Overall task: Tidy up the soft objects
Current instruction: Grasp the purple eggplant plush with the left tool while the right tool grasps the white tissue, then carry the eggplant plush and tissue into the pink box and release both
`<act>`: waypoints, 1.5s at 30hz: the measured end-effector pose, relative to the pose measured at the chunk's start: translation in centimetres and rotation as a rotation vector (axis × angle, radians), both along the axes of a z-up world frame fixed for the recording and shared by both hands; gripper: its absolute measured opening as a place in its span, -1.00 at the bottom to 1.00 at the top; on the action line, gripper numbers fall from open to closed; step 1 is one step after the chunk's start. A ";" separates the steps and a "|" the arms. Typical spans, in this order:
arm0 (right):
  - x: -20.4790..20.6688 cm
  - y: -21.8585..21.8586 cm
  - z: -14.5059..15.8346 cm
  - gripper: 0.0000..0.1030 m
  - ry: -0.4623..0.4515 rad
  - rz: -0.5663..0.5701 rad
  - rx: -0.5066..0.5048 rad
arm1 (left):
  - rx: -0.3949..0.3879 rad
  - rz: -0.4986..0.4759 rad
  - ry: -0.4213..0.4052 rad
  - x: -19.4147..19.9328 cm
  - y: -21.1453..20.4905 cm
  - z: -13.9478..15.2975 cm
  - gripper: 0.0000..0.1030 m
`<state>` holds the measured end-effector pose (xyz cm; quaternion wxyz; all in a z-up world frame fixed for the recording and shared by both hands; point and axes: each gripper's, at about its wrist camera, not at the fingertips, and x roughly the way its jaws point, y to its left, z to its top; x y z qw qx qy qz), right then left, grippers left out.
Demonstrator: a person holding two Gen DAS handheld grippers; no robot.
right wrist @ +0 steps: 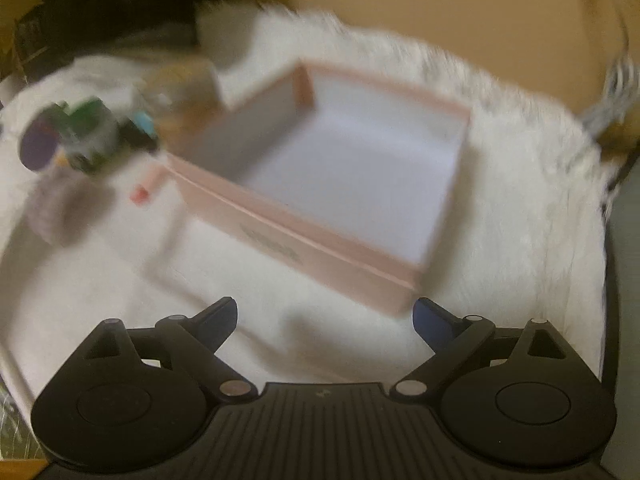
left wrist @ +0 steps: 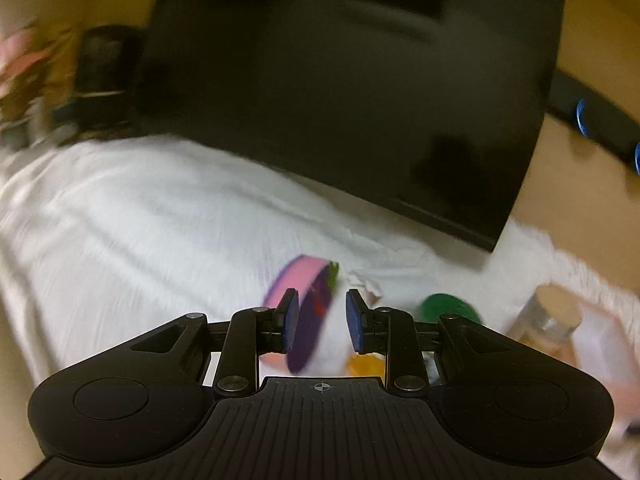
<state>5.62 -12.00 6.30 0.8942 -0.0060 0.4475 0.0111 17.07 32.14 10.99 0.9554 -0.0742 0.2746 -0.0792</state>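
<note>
Between left tool [left wrist: 322, 320] pads, blurred purple-pink object [left wrist: 308, 316].

pink box [right wrist: 320, 236]: pale pink walls, white inside
fur cover [right wrist: 520, 184]: white
disc [left wrist: 310, 320]: purple face, pink rim
lid [left wrist: 444, 306]: green
screen [left wrist: 340, 92]: black
left gripper [left wrist: 322, 322]: black, blue pads [left wrist: 354, 320]

Large dark monitor [left wrist: 344, 92] stands at the back of the white furry cover [left wrist: 132, 216], screen off. Blurred dark cylinder [left wrist: 106, 62] to its left. Tan wall [right wrist: 440, 4] behind; black-and-white striped cable [right wrist: 618, 80] at far right.
</note>
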 end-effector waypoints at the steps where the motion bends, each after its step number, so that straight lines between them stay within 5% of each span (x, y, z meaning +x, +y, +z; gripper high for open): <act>1: -0.1 1.1 0.7 0.85 -0.021 0.006 -0.009 | 0.021 -0.031 0.019 1.1 0.0 -0.3 -0.45; 4: 0.3 5.0 2.8 0.85 -0.096 0.014 -0.033 | 0.088 -0.110 0.062 3.8 -0.5 -1.4 -0.44; 7: 1.3 8.1 4.0 0.85 -0.116 0.032 -0.027 | 0.311 -0.116 0.010 4.8 -1.4 -2.7 -0.16; 9: 1.6 9.9 4.7 0.85 -0.126 0.043 -0.041 | 0.392 -0.089 0.035 6.1 -0.8 -3.8 -0.18; 15: 3.2 14.3 6.8 0.85 -0.150 0.120 -0.080 | 0.196 -0.090 0.035 7.9 3.6 -4.8 -0.01; 17: 4.6 15.5 7.4 0.85 -0.146 0.153 -0.080 | 0.064 -0.121 0.069 8.4 4.8 -5.1 -0.09; 19: 6.4 16.8 8.1 0.85 -0.129 0.193 -0.065 | -0.075 -0.178 0.129 8.8 5.8 -5.3 0.18; 26: 18.5 22.5 10.2 0.85 0.085 0.311 0.146 | -0.037 -0.217 0.134 8.4 4.8 -6.1 0.26; 34: 31.2 28.1 1.3 0.85 0.367 0.235 0.021 | -0.081 -0.154 0.125 8.0 4.9 -6.6 0.28; 36: 31.6 28.2 0.2 0.72 0.390 0.228 0.016 | -0.087 -0.148 0.141 8.2 4.9 -6.6 0.28; 37: 31.6 28.0 -0.1 0.37 0.401 0.227 0.035 | -0.082 -0.151 0.148 8.3 4.8 -6.4 0.29; 38: 31.5 27.8 0.0 -0.18 0.413 0.230 0.065 | -0.074 -0.154 0.154 8.5 4.8 -6.2 0.28; 40: 30.6 27.3 0.9 -0.56 0.423 0.248 0.120 | -0.064 -0.148 0.174 8.5 4.7 -5.7 0.06; 45: 26.8 26.3 7.1 -0.81 0.268 0.313 0.153 | -0.060 -0.126 0.127 7.6 5.2 -3.4 -0.63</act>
